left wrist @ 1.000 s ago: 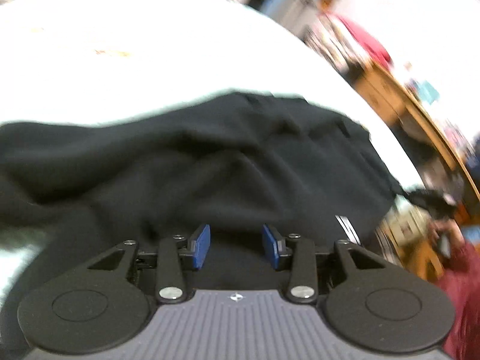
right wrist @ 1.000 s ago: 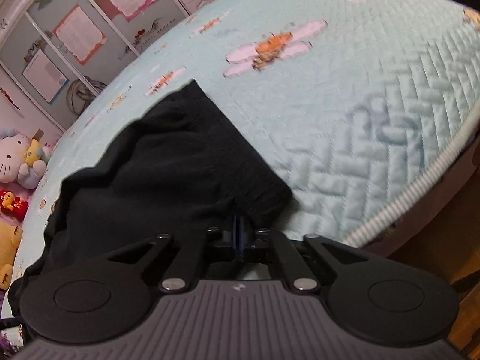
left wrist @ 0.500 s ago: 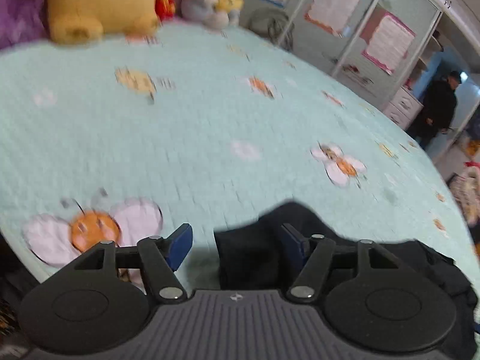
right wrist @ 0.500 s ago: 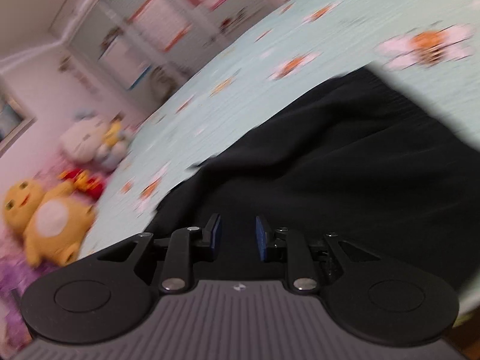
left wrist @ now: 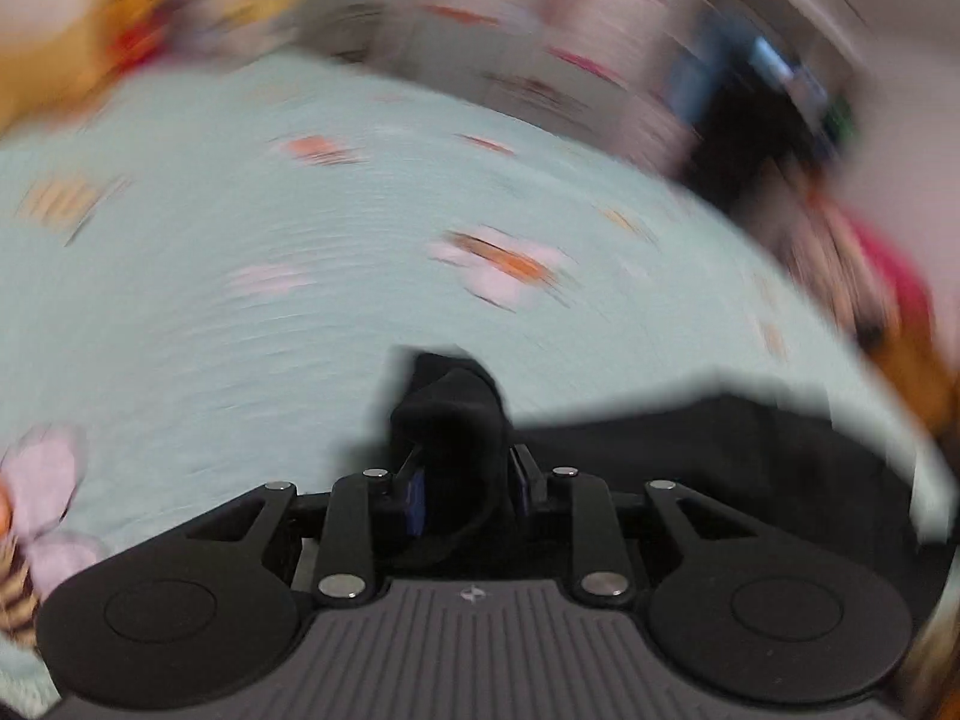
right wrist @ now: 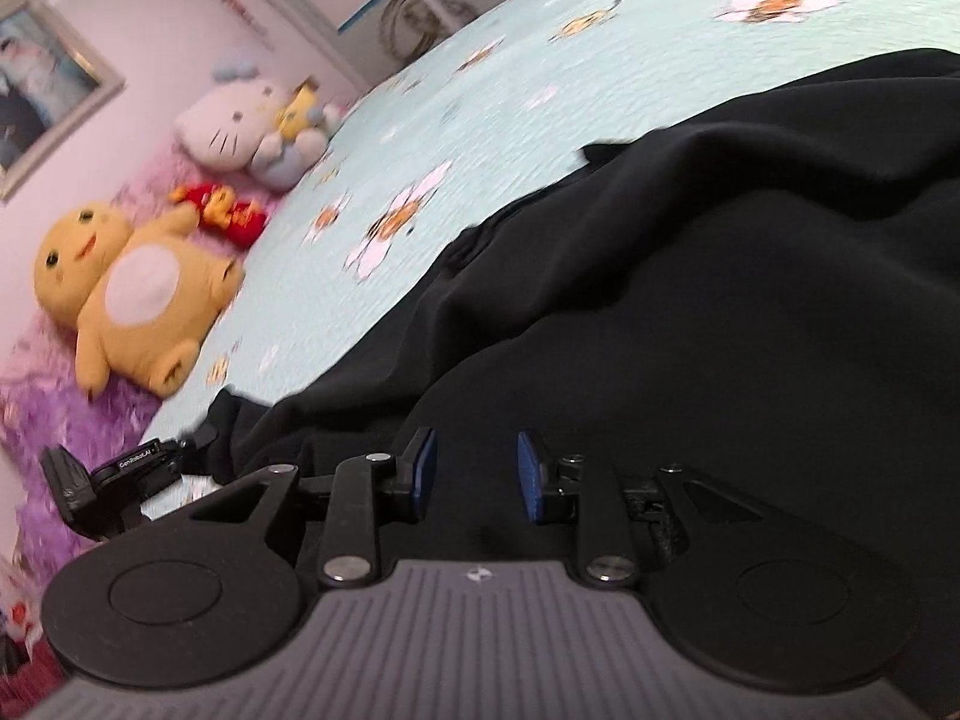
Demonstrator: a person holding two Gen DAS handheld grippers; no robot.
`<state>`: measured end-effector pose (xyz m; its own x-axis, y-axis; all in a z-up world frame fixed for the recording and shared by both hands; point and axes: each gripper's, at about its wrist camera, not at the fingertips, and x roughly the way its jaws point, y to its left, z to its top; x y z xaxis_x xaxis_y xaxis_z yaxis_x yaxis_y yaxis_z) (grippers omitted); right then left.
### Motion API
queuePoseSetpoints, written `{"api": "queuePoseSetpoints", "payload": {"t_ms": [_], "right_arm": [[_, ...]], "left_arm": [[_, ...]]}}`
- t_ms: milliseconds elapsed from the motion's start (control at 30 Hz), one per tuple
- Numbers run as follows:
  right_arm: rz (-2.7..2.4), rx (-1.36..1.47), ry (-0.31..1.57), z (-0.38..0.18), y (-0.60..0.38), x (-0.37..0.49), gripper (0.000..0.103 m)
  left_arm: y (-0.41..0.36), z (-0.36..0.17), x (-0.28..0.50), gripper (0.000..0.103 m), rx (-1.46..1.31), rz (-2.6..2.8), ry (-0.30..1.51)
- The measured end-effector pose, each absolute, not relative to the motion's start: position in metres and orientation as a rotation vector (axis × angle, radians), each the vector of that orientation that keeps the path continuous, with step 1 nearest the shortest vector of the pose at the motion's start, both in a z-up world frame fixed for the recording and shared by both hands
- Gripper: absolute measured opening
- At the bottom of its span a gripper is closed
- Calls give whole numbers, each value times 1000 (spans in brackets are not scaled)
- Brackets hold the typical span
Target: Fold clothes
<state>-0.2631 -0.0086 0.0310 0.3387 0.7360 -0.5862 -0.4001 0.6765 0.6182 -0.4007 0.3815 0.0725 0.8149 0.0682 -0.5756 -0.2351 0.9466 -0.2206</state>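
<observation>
**Operator:** Report the status of both tongs and the location of the garment.

**Me:** My left tongs (left wrist: 465,489) have just been closing, and a bunched corner of the black garment (left wrist: 447,420) now stands between the blue pads, which press on it: status is gripped. My right tongs (right wrist: 474,474) have just been opening. Their pads stand apart above the black garment (right wrist: 720,330) with nothing between them: status is open, empty. The garment lies on the pale green quilted bed (right wrist: 480,96). In the right wrist view it fills the field from 1 o'clock to 6 o'clock. In the left wrist view the main body lies from 3 to 5 o'clock, and the held corner rises at centre.

**Operator:** Task progress?

**Me:** My judgement: early to middle stage. The fabric is rumpled, with loose ridges and an uneven edge at 12 o'clock in the right view. I can confirm no flat, squared fold. One corner is secured. The second grasp point is not yet taken.

**Operator:** Remaining steps?

**Me:** Probably these: close the right tongs on a matching corner, draw the cloth flat, fold it over, then smooth it. The left view is heavily blurred, so finer detail cannot be confirmed. The plush toys (right wrist: 138,282) at 9 o'clock are well apart from the garment.
</observation>
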Motion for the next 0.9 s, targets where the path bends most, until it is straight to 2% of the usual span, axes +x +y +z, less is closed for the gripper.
{"api": "queuePoseSetpoints", "payload": {"t_ms": [33, 100, 233, 333, 367, 467, 567, 633, 667, 700, 733, 800, 867, 900], "right_arm": [[768, 394, 979, 29, -4, -264, 31], [776, 385, 997, 25, 4, -265, 31], [807, 371, 1019, 23, 21, -270, 31], [873, 302, 1001, 35, 40, -275, 34], [895, 268, 995, 40, 49, -276, 38], [925, 94, 917, 70, 79, -270, 39], [892, 208, 706, 124, 67, -250, 40], [864, 295, 560, 160, 58, -237, 49], [848, 338, 487, 178, 53, -230, 62], [847, 348, 455, 188, 50, -226, 70], [841, 310, 454, 189, 51, -222, 71], [825, 200, 485, 184, 56, -215, 71], [803, 47, 575, 160, 66, -202, 71], [787, -13, 613, 146, 70, -195, 71]], "left_arm": [[368, 70, -402, 30, -240, 171, 601], [353, 61, -404, 46, -203, 190, 605], [357, 56, -410, 51, -258, 200, 595], [366, 62, -413, 63, -288, 209, 565], [366, 64, -414, 64, -287, 221, 558], [370, 63, -415, 65, -265, 250, 549], [379, 63, -410, 65, -290, 255, 545], [389, 63, -408, 64, -338, 269, 534], [395, 61, -409, 62, -372, 274, 531], [402, 60, -408, 61, -405, 279, 534], [407, 58, -407, 60, -432, 281, 545], [417, 52, -404, 46, -454, 279, 581], [424, 48, -403, 45, -471, 279, 605], [428, 47, -404, 49, -482, 284, 609]]}}
